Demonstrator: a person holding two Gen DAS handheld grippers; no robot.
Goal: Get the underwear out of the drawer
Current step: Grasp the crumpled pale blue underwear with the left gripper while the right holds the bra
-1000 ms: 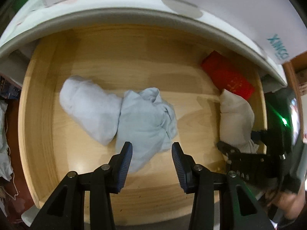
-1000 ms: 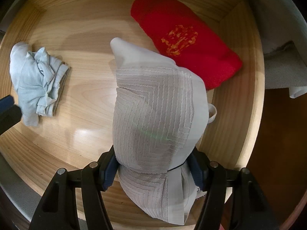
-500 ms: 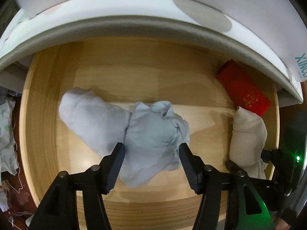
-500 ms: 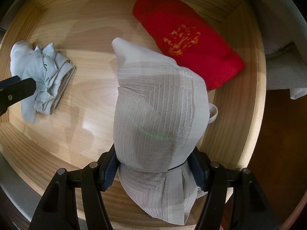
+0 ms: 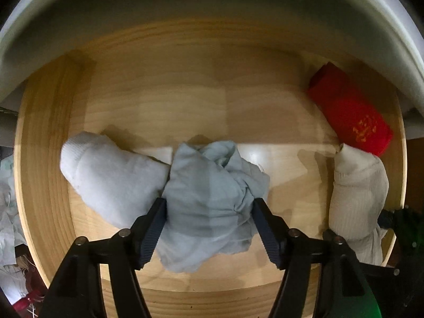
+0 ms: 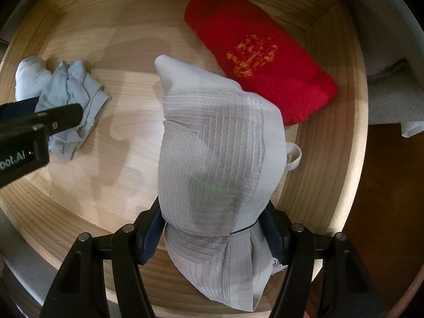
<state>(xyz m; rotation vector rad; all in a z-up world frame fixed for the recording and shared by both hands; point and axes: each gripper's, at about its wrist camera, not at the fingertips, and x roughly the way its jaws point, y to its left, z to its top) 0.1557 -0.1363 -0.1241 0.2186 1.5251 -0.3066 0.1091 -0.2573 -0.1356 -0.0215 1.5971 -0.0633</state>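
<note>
While in drawer (image 5: 47,137): four rolled garments (image 5: 212,201).

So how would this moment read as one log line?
left gripper: opening around blue cloth | right gripper: shut on white cloth | both in drawer

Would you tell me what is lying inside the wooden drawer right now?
Inside the wooden drawer lie a white bundle, a pale blue garment, a cream ribbed garment and a red cloth; anything beneath them is covered.

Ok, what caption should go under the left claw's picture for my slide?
Left claw opening around a crumpled pale blue garment in the wooden drawer, white roll beside it.
</note>
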